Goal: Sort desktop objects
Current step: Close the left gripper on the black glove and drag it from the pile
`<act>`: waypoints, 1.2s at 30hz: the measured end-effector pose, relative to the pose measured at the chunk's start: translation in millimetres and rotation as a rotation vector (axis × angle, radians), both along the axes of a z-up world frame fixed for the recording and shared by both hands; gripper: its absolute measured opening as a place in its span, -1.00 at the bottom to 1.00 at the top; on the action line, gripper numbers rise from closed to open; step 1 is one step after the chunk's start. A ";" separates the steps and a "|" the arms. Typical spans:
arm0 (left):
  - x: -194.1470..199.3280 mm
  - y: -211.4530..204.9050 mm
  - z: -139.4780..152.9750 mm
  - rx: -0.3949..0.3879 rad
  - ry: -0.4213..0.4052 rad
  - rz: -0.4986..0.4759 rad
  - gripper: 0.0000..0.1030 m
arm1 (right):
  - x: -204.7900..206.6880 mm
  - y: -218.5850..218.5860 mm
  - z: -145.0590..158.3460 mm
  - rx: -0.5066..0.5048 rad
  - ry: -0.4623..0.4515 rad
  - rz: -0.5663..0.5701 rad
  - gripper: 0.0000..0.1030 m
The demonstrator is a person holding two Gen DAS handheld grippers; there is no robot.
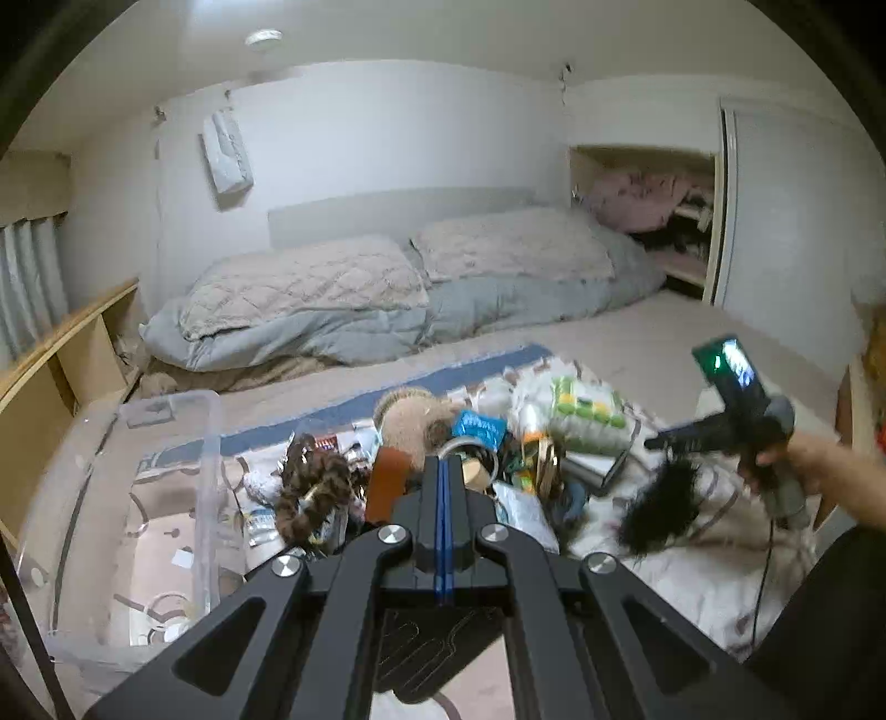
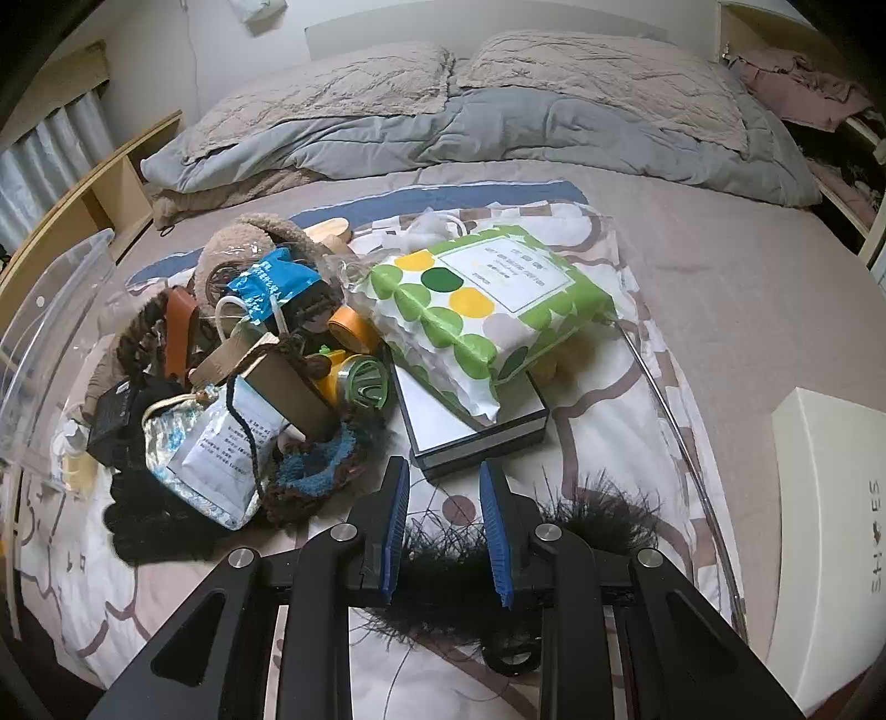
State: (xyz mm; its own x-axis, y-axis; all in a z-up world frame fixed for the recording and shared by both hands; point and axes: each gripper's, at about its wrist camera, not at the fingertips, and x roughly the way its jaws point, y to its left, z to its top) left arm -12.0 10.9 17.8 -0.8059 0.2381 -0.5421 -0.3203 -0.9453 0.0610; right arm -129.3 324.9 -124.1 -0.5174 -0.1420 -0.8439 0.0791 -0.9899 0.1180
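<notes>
Black fingers; blue pads

Two quilted pillows are laid on a folded grey duvet (wooden shelving alongside).

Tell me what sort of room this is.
A bedroom, most likely: a bed with two quilted pillows and a grey duvet, plus an open closet holding folded bedding.

We see a dim, evenly lit bedroom with a cool cast, lit partly by a round ceiling lamp glowing overhead. Both views bulge like fisheyes, with straight edges bowing outward and corners falling to black. The left view is softly motion-blurred, the right one sharper.
</notes>
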 end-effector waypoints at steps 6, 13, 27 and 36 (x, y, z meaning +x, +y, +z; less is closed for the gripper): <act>-22.1 21.1 -54.5 -0.139 -0.117 -0.058 0.52 | 5.5 -8.8 3.8 0.015 0.020 0.036 -0.49; -36.6 38.5 -130.3 -0.314 -0.202 -0.182 0.64 | 7.0 -4.9 4.9 -0.020 0.015 0.048 -0.49; -23.8 61.8 -248.0 -0.719 -0.294 -0.271 0.35 | 3.0 1.9 -3.4 -0.057 -0.019 0.050 -0.49; -36.8 54.6 -233.2 -0.619 -0.339 -0.221 -0.73 | 2.3 2.6 -7.3 -0.023 -0.041 0.055 -0.49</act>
State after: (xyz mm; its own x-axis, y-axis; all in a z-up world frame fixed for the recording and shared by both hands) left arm -48.8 65.5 -215.4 -0.5392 -0.0545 -0.8404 -0.5956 -0.6809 0.4263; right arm -127.0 327.5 -131.4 -0.4737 -0.1887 -0.8603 0.1280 -0.9812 0.1447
